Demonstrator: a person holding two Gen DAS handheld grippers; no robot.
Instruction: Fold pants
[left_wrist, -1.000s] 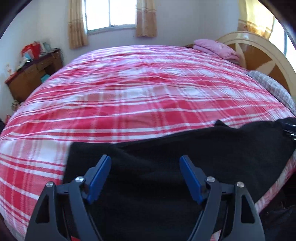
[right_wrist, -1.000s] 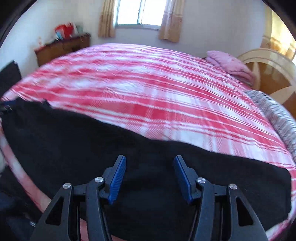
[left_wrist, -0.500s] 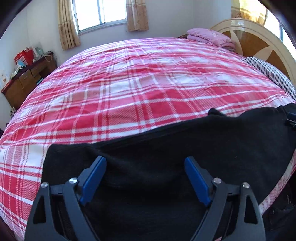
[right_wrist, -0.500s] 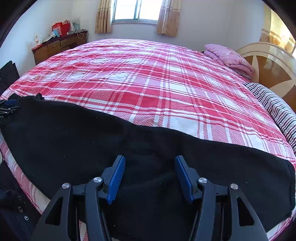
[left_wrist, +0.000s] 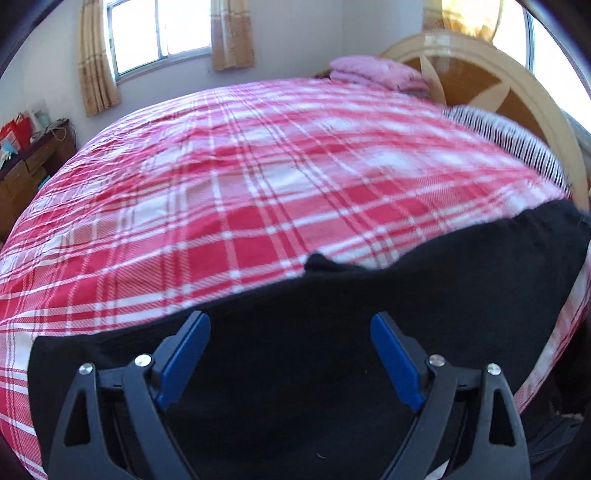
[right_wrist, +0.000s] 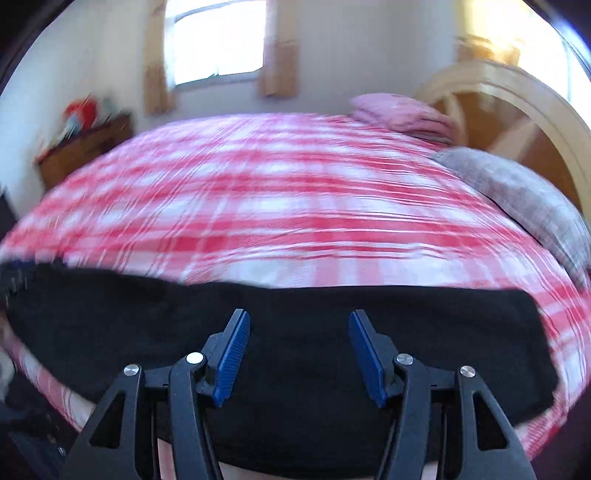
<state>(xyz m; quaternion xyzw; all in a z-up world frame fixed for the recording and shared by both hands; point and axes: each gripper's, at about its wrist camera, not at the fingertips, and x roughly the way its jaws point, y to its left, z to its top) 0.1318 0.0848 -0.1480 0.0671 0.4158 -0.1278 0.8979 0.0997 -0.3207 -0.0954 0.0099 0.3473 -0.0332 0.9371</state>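
- Black pants (left_wrist: 332, 350) lie flat on the plaid bed (left_wrist: 240, 192), beneath both my tools.
- My left tool (left_wrist: 290, 354): jaws have just been opening, wide, empty.
- My right tool (right_wrist: 299, 352): half open, empty.

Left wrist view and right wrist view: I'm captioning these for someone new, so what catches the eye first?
The red and white plaid bedspread fills most of both views. Black pants lie stretched along its near edge, under the open left gripper and the open right gripper, neither holding cloth. Behind, a folded pink blanket sits by the round wooden headboard.
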